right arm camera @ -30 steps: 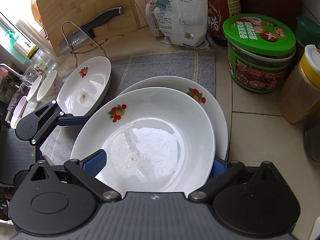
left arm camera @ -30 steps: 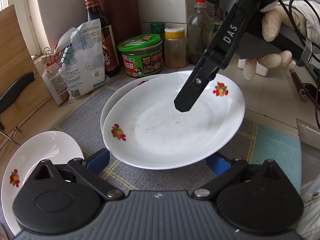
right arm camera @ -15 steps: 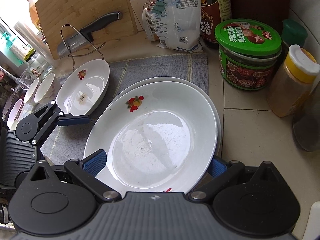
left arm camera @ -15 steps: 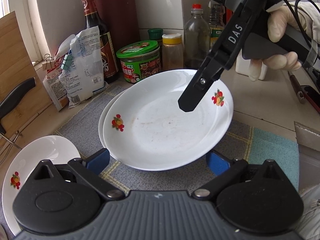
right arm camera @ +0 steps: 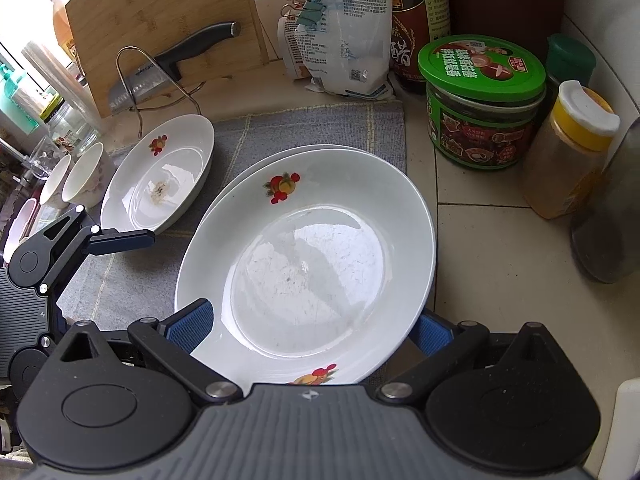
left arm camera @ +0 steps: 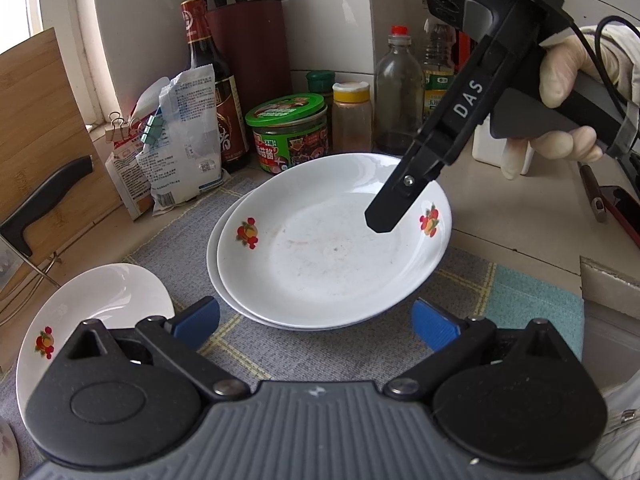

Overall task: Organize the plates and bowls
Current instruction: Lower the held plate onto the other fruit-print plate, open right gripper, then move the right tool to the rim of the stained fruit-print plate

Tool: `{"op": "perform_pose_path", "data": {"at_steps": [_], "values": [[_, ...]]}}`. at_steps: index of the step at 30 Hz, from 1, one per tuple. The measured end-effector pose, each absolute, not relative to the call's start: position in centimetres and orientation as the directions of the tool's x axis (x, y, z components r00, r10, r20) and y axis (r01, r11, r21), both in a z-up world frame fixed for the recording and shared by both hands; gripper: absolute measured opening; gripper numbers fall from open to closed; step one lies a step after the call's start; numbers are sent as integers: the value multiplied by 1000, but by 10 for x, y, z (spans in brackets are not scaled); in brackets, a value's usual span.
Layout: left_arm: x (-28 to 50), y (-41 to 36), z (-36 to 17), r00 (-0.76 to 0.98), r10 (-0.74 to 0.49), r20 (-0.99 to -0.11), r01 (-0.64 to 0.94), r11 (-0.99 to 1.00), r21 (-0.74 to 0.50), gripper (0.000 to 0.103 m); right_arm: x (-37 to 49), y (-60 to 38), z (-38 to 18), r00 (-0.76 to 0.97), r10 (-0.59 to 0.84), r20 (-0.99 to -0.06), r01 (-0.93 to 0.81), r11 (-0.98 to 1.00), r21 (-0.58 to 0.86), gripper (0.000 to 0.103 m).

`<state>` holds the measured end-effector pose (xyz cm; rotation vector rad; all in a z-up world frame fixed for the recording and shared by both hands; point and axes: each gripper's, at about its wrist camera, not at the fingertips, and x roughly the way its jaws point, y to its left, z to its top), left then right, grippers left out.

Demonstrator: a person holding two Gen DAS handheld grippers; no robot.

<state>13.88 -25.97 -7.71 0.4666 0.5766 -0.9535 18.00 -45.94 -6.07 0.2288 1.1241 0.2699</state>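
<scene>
Two white plates with fruit prints are stacked on a grey mat (right arm camera: 320, 124); the top plate (left arm camera: 328, 256) (right arm camera: 320, 264) lies on the lower plate (left arm camera: 214, 248) (right arm camera: 256, 164). A third plate (left arm camera: 100, 304) (right arm camera: 160, 184) rests to the left, with two small bowls (right arm camera: 86, 176) beyond it. My left gripper (left arm camera: 316, 322) is open just short of the stack's near rim. My right gripper (right arm camera: 312, 326) is open, its pads on either side of the top plate's rim. One right finger (left arm camera: 396, 196) hangs over the plate. A left finger (right arm camera: 120, 238) points at the third plate.
A green-lidded jar (left arm camera: 288, 136), a yellow-capped spice jar (right arm camera: 568, 152), bottles and a clipped bag (left arm camera: 180, 136) crowd the back wall. A cutting board (right arm camera: 168, 20) with a knife (right arm camera: 172, 68) leans at the left. A gloved hand (left arm camera: 560, 112) holds the right gripper.
The top plate has settled more squarely onto the lower one. Both grippers have pulled back from the stack, so the plates look smaller.
</scene>
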Motion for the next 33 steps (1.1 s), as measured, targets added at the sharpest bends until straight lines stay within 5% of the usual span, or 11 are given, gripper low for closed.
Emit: {"op": "perform_pose_path", "data": {"at_steps": [12,33], "values": [[125,-242,-71,532,-564,-631,770,632,85,102,164,-464,-42,477,316,-820,-127,948,291,103],[155,-144,-103,644,-353,-679,547,833,86,102,168,-354,-36,669,129,-732,-167,986,21,103]]}}
